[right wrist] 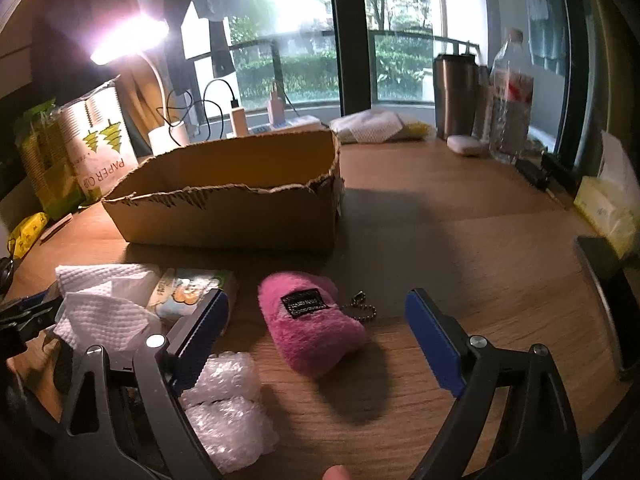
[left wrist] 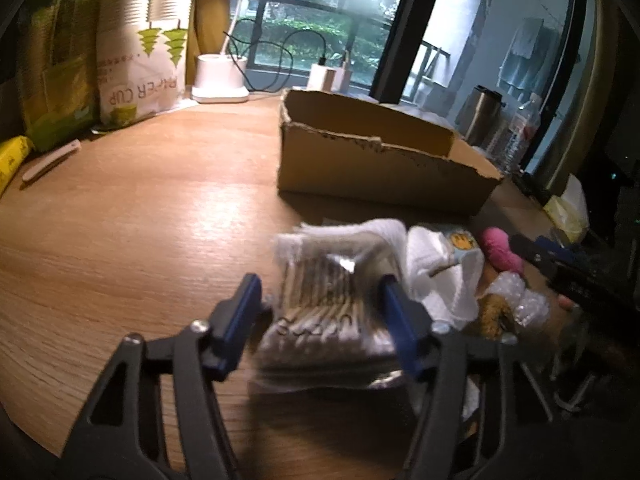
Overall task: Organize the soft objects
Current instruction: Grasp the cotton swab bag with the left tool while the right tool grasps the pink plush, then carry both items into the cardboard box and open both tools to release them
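My left gripper [left wrist: 320, 312] has its blue fingers around a clear pack of white cotton pads [left wrist: 332, 312] low over the table; the right finger touches it, the left shows a small gap, so the grip is unclear. Beside it lie white paper towels [left wrist: 440, 276], a small printed packet [left wrist: 464, 244], bubble wrap [left wrist: 520, 300] and a pink plush keychain [left wrist: 500, 250]. My right gripper [right wrist: 316, 332] is open, just above the pink plush [right wrist: 312, 328]. Bubble wrap [right wrist: 228, 400], paper towels [right wrist: 104, 304] and the packet [right wrist: 188, 292] lie to its left. An open cardboard box [right wrist: 228, 216] [left wrist: 380, 168] stands behind.
Paper cup bags [left wrist: 140, 52] and a green bag [left wrist: 56, 64] stand at the back left, a white lamp base [left wrist: 220, 80] by the window. A steel tumbler [right wrist: 456, 96], water bottle [right wrist: 512, 104], tissue box [right wrist: 608, 208] and folded cloths [right wrist: 376, 126] stand at the right back.
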The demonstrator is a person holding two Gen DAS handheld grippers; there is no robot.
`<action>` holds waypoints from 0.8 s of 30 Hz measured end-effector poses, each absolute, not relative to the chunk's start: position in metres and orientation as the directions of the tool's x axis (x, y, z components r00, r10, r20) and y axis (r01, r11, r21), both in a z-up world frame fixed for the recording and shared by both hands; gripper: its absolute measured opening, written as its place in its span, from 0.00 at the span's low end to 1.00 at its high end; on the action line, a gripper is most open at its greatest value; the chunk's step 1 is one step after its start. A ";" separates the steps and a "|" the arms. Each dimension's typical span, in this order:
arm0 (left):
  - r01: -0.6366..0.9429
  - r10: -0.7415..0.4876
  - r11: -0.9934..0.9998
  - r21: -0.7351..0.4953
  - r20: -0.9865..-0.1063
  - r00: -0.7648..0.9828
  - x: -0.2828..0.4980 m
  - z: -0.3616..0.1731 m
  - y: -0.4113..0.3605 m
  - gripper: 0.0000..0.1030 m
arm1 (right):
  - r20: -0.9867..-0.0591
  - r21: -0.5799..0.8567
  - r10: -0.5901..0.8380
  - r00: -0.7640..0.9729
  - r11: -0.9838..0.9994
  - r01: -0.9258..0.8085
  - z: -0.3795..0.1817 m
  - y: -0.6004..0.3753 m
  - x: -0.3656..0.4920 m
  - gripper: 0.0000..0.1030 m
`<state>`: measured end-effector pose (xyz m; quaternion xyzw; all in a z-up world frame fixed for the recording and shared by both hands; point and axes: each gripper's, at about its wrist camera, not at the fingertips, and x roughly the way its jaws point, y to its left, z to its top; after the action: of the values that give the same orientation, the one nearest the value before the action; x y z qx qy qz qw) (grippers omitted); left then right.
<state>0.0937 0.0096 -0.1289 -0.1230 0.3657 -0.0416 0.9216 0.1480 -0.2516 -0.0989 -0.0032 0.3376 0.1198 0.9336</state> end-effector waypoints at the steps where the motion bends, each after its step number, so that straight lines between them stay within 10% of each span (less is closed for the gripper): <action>1: -0.005 -0.176 0.965 -0.262 -0.664 0.727 0.094 -0.129 0.009 0.53 | -0.637 0.076 0.222 0.738 0.971 -0.227 -0.100 -0.252 0.150 0.89; 11: 0.004 -0.185 0.963 -0.271 -0.644 0.743 0.088 -0.124 0.012 0.40 | -0.687 0.061 0.227 0.690 0.965 -0.257 -0.115 -0.247 0.159 0.45; 24: -0.021 -0.146 0.963 -0.269 -0.582 0.800 0.074 -0.100 0.027 0.39 | -0.646 0.052 0.252 0.720 0.956 -0.289 -0.099 -0.245 0.152 0.36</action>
<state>0.0744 0.0270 -0.1003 -0.1322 0.3145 -0.0332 0.9394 0.1516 -0.2447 -0.0988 -0.0263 0.3445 0.1458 0.9270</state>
